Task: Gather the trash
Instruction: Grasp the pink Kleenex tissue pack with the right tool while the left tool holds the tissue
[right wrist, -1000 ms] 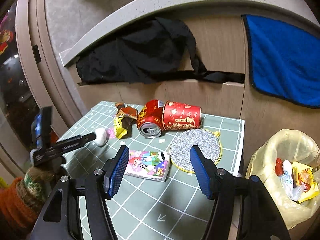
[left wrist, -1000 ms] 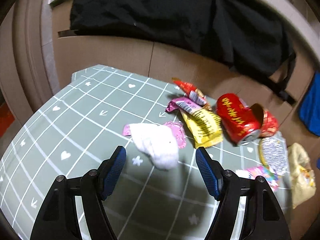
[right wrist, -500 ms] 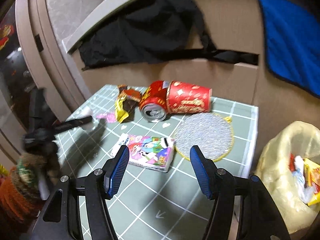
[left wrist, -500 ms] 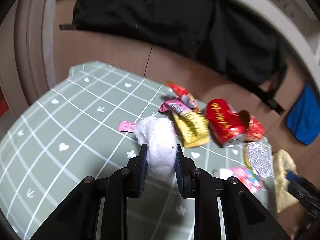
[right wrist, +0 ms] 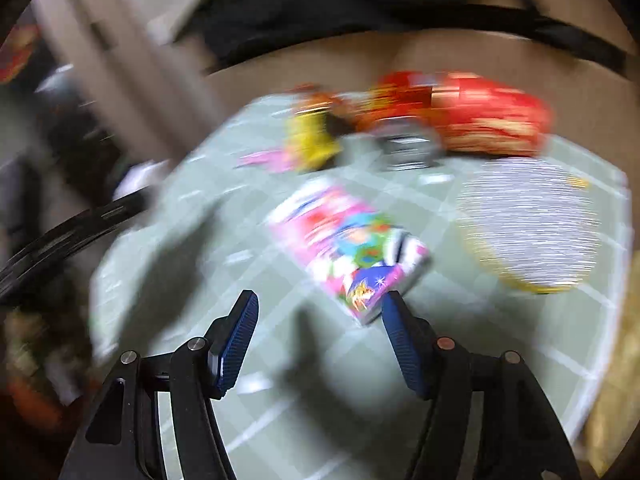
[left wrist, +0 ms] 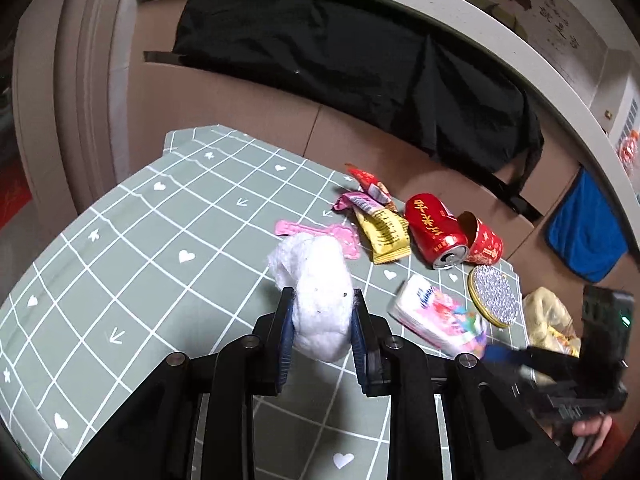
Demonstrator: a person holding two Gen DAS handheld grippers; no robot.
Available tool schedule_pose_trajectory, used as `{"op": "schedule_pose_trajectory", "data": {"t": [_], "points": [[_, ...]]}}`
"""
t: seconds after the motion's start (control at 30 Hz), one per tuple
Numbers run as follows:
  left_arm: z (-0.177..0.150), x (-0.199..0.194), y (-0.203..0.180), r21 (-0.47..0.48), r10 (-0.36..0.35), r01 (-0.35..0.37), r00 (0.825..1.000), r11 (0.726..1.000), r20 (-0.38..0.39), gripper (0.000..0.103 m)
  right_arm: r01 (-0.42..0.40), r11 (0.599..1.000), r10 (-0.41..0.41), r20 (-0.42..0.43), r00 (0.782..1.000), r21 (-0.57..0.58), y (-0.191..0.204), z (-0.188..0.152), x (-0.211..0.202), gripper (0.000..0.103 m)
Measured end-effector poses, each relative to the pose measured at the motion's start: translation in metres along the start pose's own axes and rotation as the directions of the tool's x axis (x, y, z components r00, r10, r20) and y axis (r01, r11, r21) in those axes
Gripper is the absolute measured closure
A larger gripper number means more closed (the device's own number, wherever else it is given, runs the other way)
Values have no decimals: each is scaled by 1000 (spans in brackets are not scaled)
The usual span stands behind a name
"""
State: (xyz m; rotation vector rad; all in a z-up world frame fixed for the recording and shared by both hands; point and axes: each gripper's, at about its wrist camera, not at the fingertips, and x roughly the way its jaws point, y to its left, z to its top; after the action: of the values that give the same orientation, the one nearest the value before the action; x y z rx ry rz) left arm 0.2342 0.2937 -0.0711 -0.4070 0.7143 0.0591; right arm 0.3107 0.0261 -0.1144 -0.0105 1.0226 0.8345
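My left gripper [left wrist: 322,316] is shut on a white wad of tissue [left wrist: 316,288], held just above the green checked table [left wrist: 160,264]. A pink wrapper [left wrist: 320,234] lies behind it, then a yellow wrapper [left wrist: 384,232], a red wrapper [left wrist: 370,184], a red can [left wrist: 434,232] and a red paper cup [left wrist: 484,240]. My right gripper [right wrist: 318,328] is open just in front of a colourful tissue pack [right wrist: 352,240], whose near corner is by the right finger. The right wrist view is blurred. The right gripper [left wrist: 504,354] also shows at the right edge of the left wrist view.
A round silver pad [right wrist: 528,224] lies right of the pack. A yellow plastic bag [left wrist: 552,320] holding trash sits off the table's right edge. Black cloth [left wrist: 352,60] hangs on the brown wall behind, with a blue cloth [left wrist: 584,236] at far right.
My left gripper closed on the white wad and lifted it off the pink wrapper. My right gripper dropped toward the tissue pack, staying open.
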Motion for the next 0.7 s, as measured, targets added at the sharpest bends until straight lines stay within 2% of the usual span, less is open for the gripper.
{"op": "schedule_pose_trajectory", "data": {"t": [0.03,0.07,0.2,0.23,0.33,0.47,0.6,0.7], "points": [[-1,0,1,-4,1,-1,1000,1000,-1,77,-19,999,20,1,1000,-31,9,0,-2,42],[-2,0,1,-3,1,-1,1000,1000,-1,77,-1,997,2,15,1000,-72,18,0,-4,42],[-6,-1,-4,25,6,-6,1000,1000,6,77,192,959,-176,93,980,-210,38,10,-4,42],[-6,-2,-6,37,10,-11,1000,999,10,77,210,953,-193,96,976,-219,38,14,-2,42],[-8,-6,-15,74,19,-20,1000,997,22,77,233,948,-218,89,972,-216,30,24,10,42],[-9,-7,-22,107,8,-10,1000,994,15,77,282,923,-271,77,960,-262,26,36,38,42],[-10,-7,-24,116,-1,0,1000,993,8,77,244,933,-248,17,969,-265,25,45,62,42],[-10,-5,-23,112,-3,3,1000,994,2,77,250,934,-258,4,966,-255,21,48,74,42]]}}
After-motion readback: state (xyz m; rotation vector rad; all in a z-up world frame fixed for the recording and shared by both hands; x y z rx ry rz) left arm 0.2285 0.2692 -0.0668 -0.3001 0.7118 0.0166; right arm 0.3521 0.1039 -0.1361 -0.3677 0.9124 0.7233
